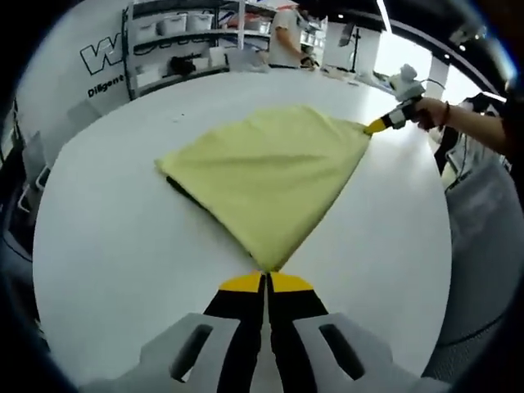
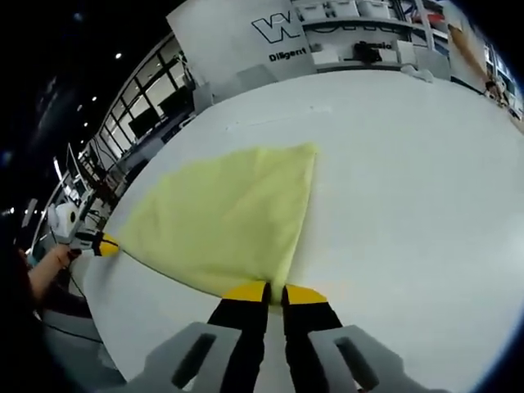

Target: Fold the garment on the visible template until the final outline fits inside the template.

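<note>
Writing: white wall panel (image 1: 102, 61) behind the table carries large outlined letters starting "W" and a smaller line beginning "Diligent"; the rest is unreadable.
Garment (image 1: 270, 176): yellow cloth, folded flat on the white table (image 1: 115, 254), its long axis running between the two held corners.
Left gripper (image 1: 266, 281): jaws clenched on the near pointed corner.
Right gripper (image 2: 275, 289): jaws pinched on the opposite corner.
Left gripper view: dark edge (image 1: 192, 199) under the cloth's left side, shelving (image 1: 184, 37), a person (image 1: 286, 37) standing.
Right gripper view: windows (image 2: 143, 115) at left.

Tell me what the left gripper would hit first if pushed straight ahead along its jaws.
The left gripper is shut on a corner of the yellow garment, so straight on it would only push into that cloth lying on the white table; nothing else seems to stand in line.
</note>
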Available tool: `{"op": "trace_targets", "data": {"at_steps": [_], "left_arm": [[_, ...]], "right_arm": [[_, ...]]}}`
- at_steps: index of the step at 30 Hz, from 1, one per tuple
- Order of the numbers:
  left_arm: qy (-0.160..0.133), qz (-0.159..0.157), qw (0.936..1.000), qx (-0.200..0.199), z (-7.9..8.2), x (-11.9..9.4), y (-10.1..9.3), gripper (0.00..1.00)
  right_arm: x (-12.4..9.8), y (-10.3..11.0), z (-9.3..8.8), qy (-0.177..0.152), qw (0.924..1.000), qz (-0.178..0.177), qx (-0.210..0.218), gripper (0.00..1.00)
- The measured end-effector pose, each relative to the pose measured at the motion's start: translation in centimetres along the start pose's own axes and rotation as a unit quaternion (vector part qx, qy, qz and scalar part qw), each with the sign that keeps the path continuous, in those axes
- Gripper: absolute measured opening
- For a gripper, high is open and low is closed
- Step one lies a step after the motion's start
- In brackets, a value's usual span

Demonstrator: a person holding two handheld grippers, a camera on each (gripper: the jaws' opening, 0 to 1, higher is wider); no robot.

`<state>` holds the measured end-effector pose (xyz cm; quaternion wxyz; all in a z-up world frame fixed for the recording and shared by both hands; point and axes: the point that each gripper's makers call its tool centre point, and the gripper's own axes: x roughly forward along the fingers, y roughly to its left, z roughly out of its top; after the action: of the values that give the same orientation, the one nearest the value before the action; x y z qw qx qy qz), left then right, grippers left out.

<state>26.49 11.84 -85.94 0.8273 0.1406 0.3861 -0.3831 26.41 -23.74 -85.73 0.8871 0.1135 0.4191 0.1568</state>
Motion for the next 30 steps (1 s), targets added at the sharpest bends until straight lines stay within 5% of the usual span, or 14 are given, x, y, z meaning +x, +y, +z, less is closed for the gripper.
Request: {"op": "trace_targets", "data": {"at_steps": [5, 9, 17, 26, 30], "left_arm": [[-0.062, -0.006, 0.9913, -0.116, 1.8, -1.0, -0.1, 0.09], [-0.083, 0.004, 0.9853, -0.149, 2.9, -1.7, 0.5, 0.22], [-0.076, 0.005, 0.9719, -0.223, 3.3, 0.0, 0.3, 0.34], [-0.054, 0.011, 0.9734, -0.222, 2.5, 1.2, 0.0, 0.04], [-0.055, 0.024, 0.9775, -0.202, 2.3, 0.8, 0.3, 0.0]], "right_arm": [[-0.4, 0.0, 0.1, -0.002, 1.0, 0.002, 0.0, 0.05], [-0.9, 0.5, 0.7, -0.01, 0.9999, 0.01, -0.005, 0.12], [-0.6, 0.8, 0.7, -0.004, 0.9998, 0.01, -0.017, 0.14], [-0.2, 0.5, 0.4, 0.003, 0.9997, -0.005, -0.023, 0.01], [-0.2, 0.4, 0.3, 0.002, 0.9999, -0.004, -0.013, 0.0]]}}
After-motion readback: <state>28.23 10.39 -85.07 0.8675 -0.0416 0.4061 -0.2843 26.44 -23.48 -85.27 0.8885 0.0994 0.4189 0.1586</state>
